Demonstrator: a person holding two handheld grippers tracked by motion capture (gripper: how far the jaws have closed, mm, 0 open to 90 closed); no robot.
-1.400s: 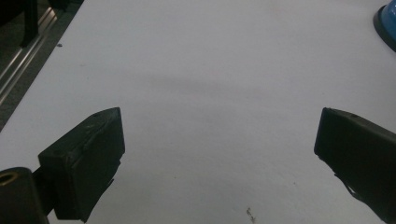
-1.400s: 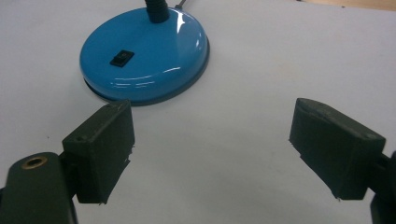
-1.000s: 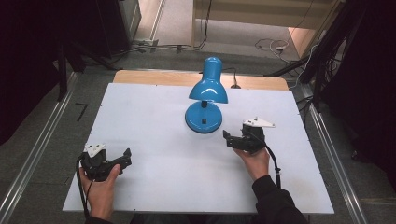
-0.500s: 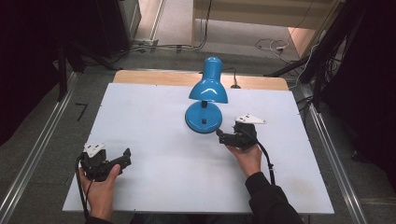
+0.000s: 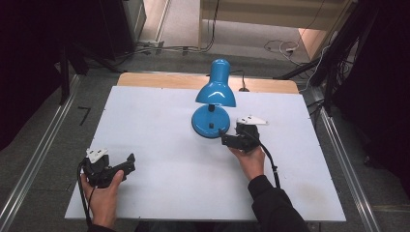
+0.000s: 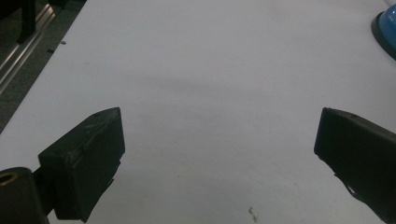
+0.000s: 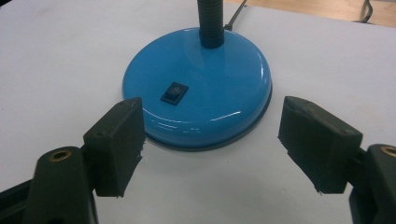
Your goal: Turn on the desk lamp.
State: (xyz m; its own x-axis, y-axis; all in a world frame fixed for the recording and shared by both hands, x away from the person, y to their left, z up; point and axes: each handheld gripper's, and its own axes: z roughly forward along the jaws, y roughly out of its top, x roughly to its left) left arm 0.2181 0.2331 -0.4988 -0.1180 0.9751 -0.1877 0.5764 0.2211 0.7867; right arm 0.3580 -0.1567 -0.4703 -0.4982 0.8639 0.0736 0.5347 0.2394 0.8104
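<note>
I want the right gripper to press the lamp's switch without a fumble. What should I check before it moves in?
1. Right gripper open: ok, its fingers stand wide apart.
2. Switch in sight and uncovered: ok, it sits on the near part of the lamp base.
3. Gripper aimed at the base: ok, the base lies ahead between the fingers.
4. Fingers off the base: ok in the right gripper view, a gap shows.
5. Lamp shade out of the way: cannot tell, it hangs over the base.
6. Left gripper clear of the lamp: ok, it is open near the table's front left.
</note>
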